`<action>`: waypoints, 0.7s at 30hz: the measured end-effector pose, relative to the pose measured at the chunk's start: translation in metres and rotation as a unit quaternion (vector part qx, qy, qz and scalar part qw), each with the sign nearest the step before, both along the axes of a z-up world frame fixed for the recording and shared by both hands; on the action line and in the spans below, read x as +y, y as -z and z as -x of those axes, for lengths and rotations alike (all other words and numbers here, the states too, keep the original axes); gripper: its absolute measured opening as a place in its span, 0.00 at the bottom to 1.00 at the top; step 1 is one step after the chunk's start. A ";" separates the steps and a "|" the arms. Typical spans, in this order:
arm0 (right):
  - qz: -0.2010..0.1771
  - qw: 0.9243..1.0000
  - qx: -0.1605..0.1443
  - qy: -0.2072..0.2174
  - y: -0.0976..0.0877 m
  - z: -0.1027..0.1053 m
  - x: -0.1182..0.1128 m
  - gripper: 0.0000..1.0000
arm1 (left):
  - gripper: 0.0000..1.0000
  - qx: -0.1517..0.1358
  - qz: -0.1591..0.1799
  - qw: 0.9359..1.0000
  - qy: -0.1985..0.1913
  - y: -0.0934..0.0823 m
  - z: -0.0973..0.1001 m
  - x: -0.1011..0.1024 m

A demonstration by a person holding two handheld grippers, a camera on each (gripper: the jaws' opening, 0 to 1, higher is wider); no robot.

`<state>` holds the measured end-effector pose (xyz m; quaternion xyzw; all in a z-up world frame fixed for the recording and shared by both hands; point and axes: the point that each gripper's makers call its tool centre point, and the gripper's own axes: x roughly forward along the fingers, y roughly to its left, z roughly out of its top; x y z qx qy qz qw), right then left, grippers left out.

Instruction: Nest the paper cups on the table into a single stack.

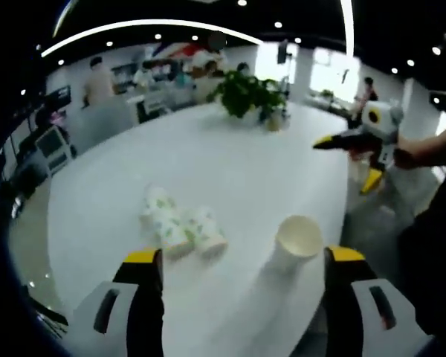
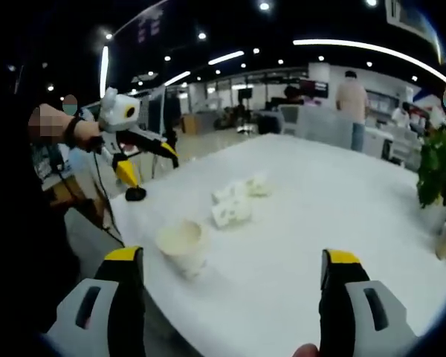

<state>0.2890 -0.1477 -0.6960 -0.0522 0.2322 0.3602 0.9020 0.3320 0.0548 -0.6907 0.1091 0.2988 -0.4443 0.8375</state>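
Three paper cups with a green print (image 1: 180, 224) lie on their sides close together on the white round table (image 1: 230, 163). A plain white cup (image 1: 297, 239) stands mouth up near the table's edge, just inside my left gripper's right jaw. My left gripper (image 1: 244, 256) is open and holds nothing. My right gripper (image 1: 346, 162) hangs open in the air beyond the table's edge. In the right gripper view the upright cup (image 2: 182, 244) stands ahead of my open right gripper (image 2: 233, 256), the lying cups (image 2: 234, 204) sit farther in, and my left gripper (image 2: 152, 175) is at the left.
A potted green plant (image 1: 249, 93) stands at the table's far side, and the plant (image 2: 438, 167) is at the right edge in the right gripper view. Several people, desks and chairs (image 2: 323, 123) stand beyond the table. Floor shows past the table edge (image 2: 134, 223).
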 end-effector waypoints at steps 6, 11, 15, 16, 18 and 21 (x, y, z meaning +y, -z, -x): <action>0.015 1.000 0.005 -0.017 0.004 -0.003 0.003 0.97 | 0.99 -0.025 -0.012 1.000 -0.002 0.002 -0.002 0.004; 0.020 0.999 0.006 -0.025 0.003 -0.010 0.005 0.97 | 0.99 -0.024 -0.001 1.000 -0.005 0.000 -0.004 0.005; 0.013 0.999 0.010 -0.028 0.002 -0.018 0.006 0.97 | 0.99 -0.028 0.001 1.000 -0.008 -0.001 -0.006 0.005; 0.010 0.999 0.015 -0.029 0.003 -0.022 0.007 0.97 | 0.99 -0.028 0.002 1.000 -0.008 -0.001 -0.007 0.005; 0.010 0.999 0.017 -0.036 0.003 -0.030 0.007 0.97 | 0.99 -0.032 0.008 0.999 -0.013 -0.002 -0.009 0.007; 0.014 0.998 0.022 -0.049 0.002 -0.046 0.008 0.97 | 0.99 -0.033 0.016 0.999 -0.024 -0.003 -0.014 0.011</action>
